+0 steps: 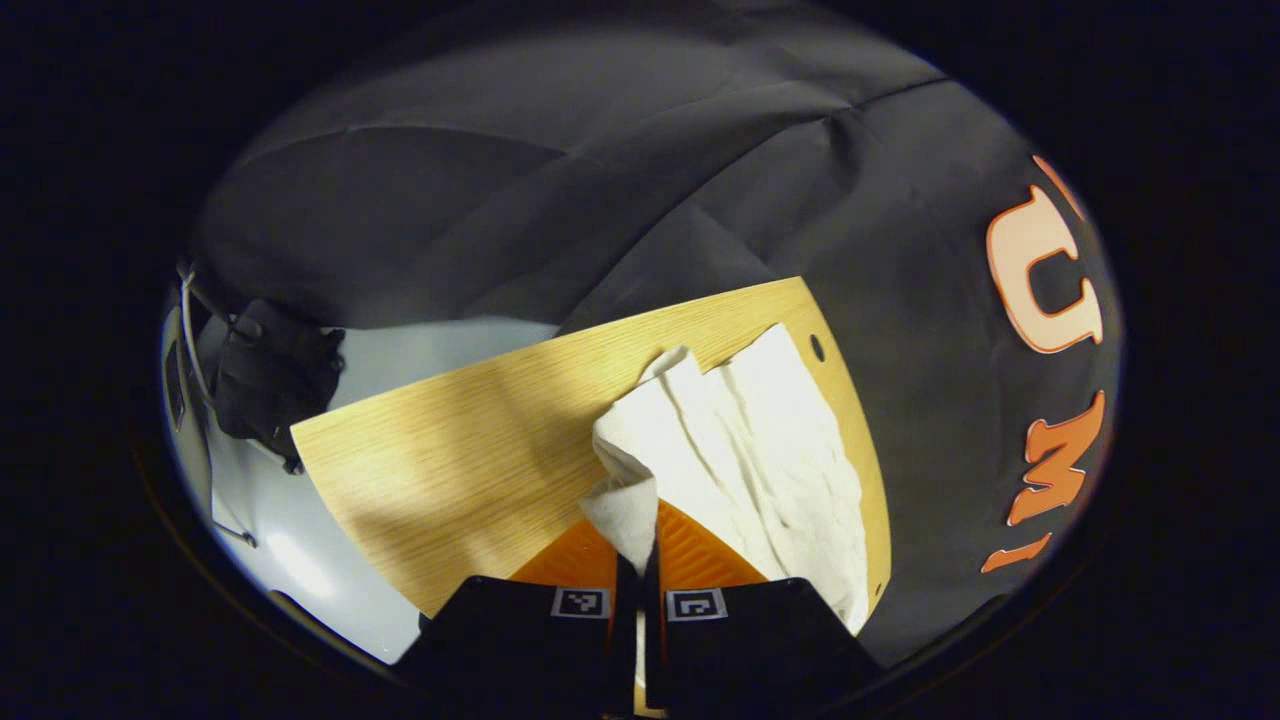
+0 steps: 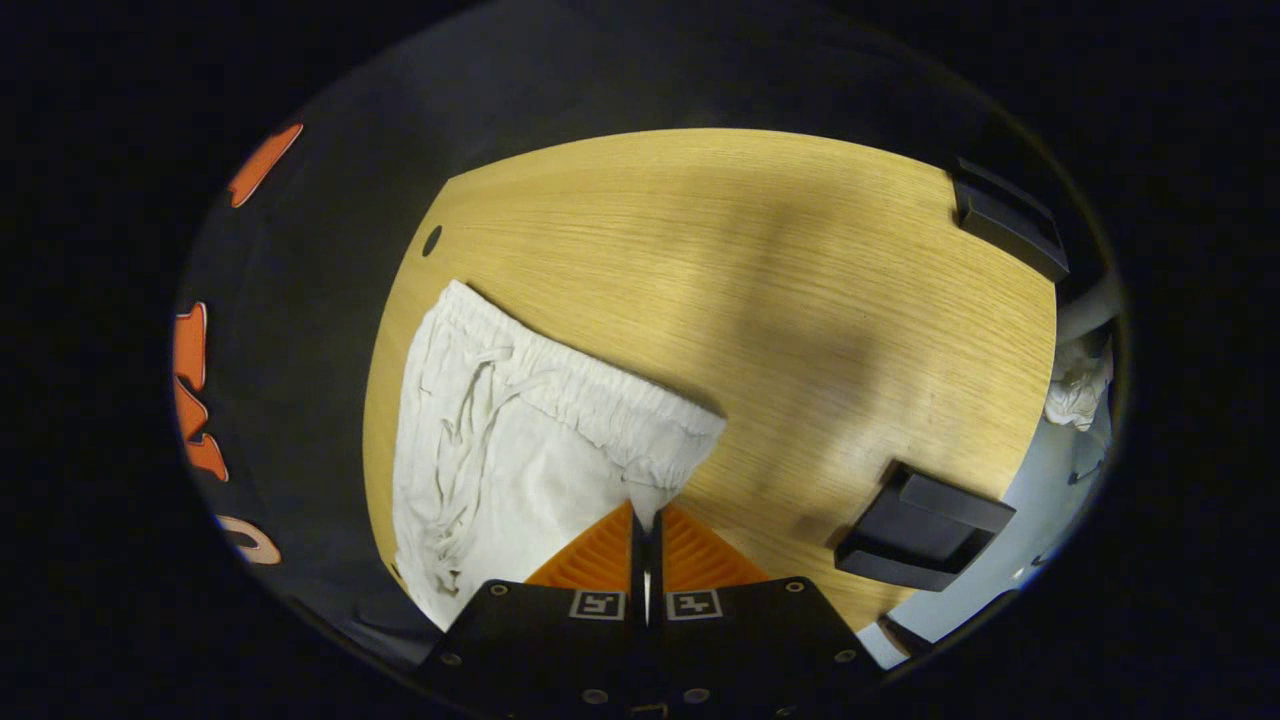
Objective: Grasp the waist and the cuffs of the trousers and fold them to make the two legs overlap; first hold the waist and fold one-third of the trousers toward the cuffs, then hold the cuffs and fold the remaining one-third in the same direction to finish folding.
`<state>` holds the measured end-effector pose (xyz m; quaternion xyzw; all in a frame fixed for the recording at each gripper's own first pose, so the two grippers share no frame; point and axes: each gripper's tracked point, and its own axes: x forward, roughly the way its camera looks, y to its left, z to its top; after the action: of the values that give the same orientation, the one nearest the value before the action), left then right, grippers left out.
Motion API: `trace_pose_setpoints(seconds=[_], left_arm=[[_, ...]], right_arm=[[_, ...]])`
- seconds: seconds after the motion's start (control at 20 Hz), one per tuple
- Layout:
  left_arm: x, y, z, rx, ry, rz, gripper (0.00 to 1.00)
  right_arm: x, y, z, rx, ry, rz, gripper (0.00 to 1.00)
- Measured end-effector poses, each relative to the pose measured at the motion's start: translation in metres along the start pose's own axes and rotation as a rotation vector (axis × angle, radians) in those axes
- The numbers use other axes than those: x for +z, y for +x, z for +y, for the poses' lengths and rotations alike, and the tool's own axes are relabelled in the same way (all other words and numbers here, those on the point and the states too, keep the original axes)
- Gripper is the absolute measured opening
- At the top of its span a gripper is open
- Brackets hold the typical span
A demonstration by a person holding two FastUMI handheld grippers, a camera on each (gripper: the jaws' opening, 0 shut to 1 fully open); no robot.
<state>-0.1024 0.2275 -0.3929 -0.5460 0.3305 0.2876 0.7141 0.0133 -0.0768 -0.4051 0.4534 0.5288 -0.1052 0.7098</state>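
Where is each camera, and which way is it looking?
Left gripper view: rides on the left gripper, looking along its fingers at a pinched end of the white trousers on the table.
Right gripper view: rides on the right gripper, looking along its fingers, closed on the trousers' waist.
Both share: trousers, wooden table, dark booth wall.

Wooden table (image 2: pixel 760 290), two black clamps (image 2: pixel 925 535)

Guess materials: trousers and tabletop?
Trousers: soft woven fabric, probably cotton or linen, matte off-white; it wrinkles, gathers at the elastic waist and has a drawstring. Tabletop: light wood-grain surface with fine straight lines and a low sheen, likely laminate or veneer rather than solid wood, though the look can't settle it.
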Motion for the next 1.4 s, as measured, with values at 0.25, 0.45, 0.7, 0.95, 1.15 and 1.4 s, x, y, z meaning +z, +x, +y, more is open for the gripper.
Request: trace_pose_setpoints(seconds=[0.25,0.45,0.7,0.95,1.15,1.4], left_arm=[[0.023,-0.004,-0.048,-0.061,0.12,0.001,0.05],[0.045,-0.001,-0.095,-0.096,0.25,0.016,0.05],[0.069,0.014,-0.141,-0.118,0.375,0.027,0.05],[0.085,0.043,-0.183,-0.141,0.47,0.079,0.05],[0.109,0.085,-0.204,-0.133,0.475,0.11,0.05],[0.104,0.149,-0.203,-0.004,0.529,0.185,0.05]], right_arm=[[0.022,-0.021,0.041,0.079,0.023,-0.037,0.0],[0.038,-0.03,0.083,0.134,0.008,-0.051,0.05],[0.062,-0.032,0.121,0.162,0.009,-0.053,0.01],[0.08,-0.02,0.16,0.168,-0.018,-0.043,0.01],[0.095,0.002,0.195,0.173,-0.043,-0.022,0.01],[0.11,0.048,0.231,0.131,-0.072,0.016,0.0]])
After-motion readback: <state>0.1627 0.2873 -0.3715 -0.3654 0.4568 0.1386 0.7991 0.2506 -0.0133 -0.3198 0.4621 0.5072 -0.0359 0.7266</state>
